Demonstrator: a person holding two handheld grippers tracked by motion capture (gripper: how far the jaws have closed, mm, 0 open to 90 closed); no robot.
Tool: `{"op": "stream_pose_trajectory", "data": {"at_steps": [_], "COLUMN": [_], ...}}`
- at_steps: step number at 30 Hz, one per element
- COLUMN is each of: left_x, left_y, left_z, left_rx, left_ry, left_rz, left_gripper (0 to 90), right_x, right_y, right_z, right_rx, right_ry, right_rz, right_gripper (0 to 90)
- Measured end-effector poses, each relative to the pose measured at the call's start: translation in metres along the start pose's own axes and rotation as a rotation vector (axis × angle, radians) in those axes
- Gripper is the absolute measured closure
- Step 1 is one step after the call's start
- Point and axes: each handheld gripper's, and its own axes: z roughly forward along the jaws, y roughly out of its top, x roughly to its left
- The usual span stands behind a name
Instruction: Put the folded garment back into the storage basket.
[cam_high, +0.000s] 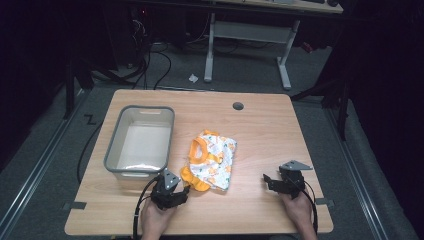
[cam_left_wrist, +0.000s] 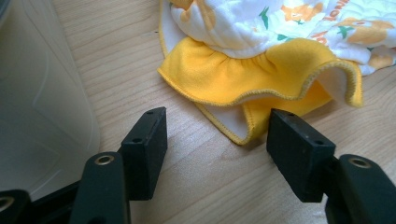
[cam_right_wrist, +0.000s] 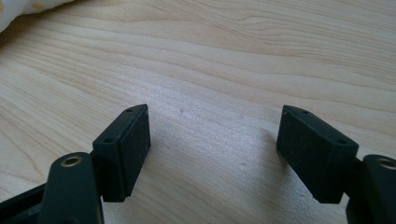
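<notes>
Here's the little garment (cam_high: 212, 160), lying crumpled near the middle of the wooden table (cam_high: 270, 135), white cloth printed with orange and green shapes and trimmed in bright yellow-orange; in the left gripper view its ruffled yellow hem (cam_left_wrist: 261, 79) curls up right ahead of the jaws. To its left sits a grey-rimmed tub (cam_high: 140, 142), pale inside, with nothing visible in it. The left gripper (cam_high: 186, 189) is released, jaws apart just short of the hem, gripping nothing. The right gripper (cam_high: 266, 178), well apart from the cloth, gapes over bare wood.
</notes>
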Motion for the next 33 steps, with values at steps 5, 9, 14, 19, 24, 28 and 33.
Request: {"op": "stream_pose_trajectory", "data": {"at_steps": [5,9,14,19,24,28,33], "left_x": [0.0,0.0,-0.0007,-0.0017,-0.0036,-0.004,-0.0039], "left_y": [0.0,0.0,0.0001,0.0,0.0014,0.0013,0.0006], "left_z": [0.0,0.0,0.0003,0.0003,0.0019,0.0011,-0.0012], "left_rx": [0.0,0.001,0.002,0.005,0.008,0.014,-0.003], "left_ry": [0.0,0.0,-0.005,-0.004,-0.015,-0.018,-0.028], "left_rz": [-0.001,0.0,0.002,0.0,-0.029,-0.026,-0.034], "left_gripper": [38.5,37.9,36.0,33.8,25.4,25.8,25.2], "right_x": [-0.0003,-0.0003,-0.0003,-0.0003,0.0001,-0.0003,0.0], "right_y": [-0.0003,-0.0003,-0.0003,-0.0003,-0.0007,-0.0008,-0.001], "right_z": [-0.0002,-0.0001,-0.0002,-0.0002,-0.0007,-0.0007,-0.0009], "right_rx": [-0.001,-0.002,-0.001,-0.001,0.0,-0.002,0.0], "right_ry": [-0.001,-0.001,-0.001,-0.001,-0.002,0.0,0.0], "right_rz": [-0.006,-0.006,-0.006,-0.006,-0.001,-0.008,-0.005], "right_gripper": [26.2,26.2,26.2,26.2,26.2,26.2,26.2]}}
